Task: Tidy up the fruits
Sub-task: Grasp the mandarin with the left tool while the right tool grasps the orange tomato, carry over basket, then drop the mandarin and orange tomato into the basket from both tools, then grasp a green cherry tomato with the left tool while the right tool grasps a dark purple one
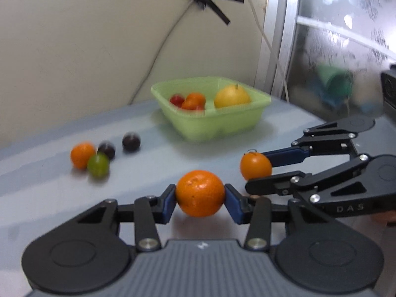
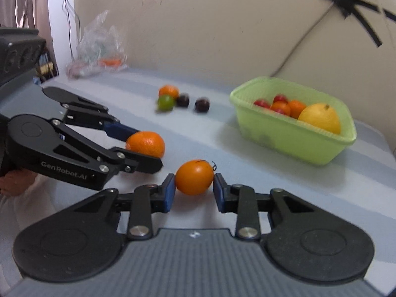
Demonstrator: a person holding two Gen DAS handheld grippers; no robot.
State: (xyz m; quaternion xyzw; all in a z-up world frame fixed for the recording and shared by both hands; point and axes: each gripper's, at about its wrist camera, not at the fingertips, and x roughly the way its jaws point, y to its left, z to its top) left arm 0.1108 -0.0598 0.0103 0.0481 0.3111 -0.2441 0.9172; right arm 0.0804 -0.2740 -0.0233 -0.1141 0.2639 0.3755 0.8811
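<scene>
My left gripper [image 1: 200, 194] is shut on a dimpled orange mandarin [image 1: 200, 193], both blue pads against its sides just above the grey table [image 1: 148, 178]. My right gripper [image 2: 194, 180] is shut on a smooth orange fruit with a curled stem [image 2: 194, 177]. In the left wrist view the right gripper [image 1: 256, 170] comes in from the right, close beside the mandarin. A green basket [image 1: 210, 123] farther back holds a yellow fruit [image 1: 231, 96] and small red and orange fruits [image 1: 190, 100]. An orange [image 1: 82, 155], a green fruit [image 1: 98, 165] and two dark plums [image 1: 131, 141] lie loose on the left.
A crumpled plastic bag [image 2: 99, 47] lies at the table's back left by the wall. A black device [image 2: 19, 52] stands at the left edge, and a person's hand [image 2: 14, 180] grips the left tool. The table edge [image 2: 386, 148] runs just right of the basket.
</scene>
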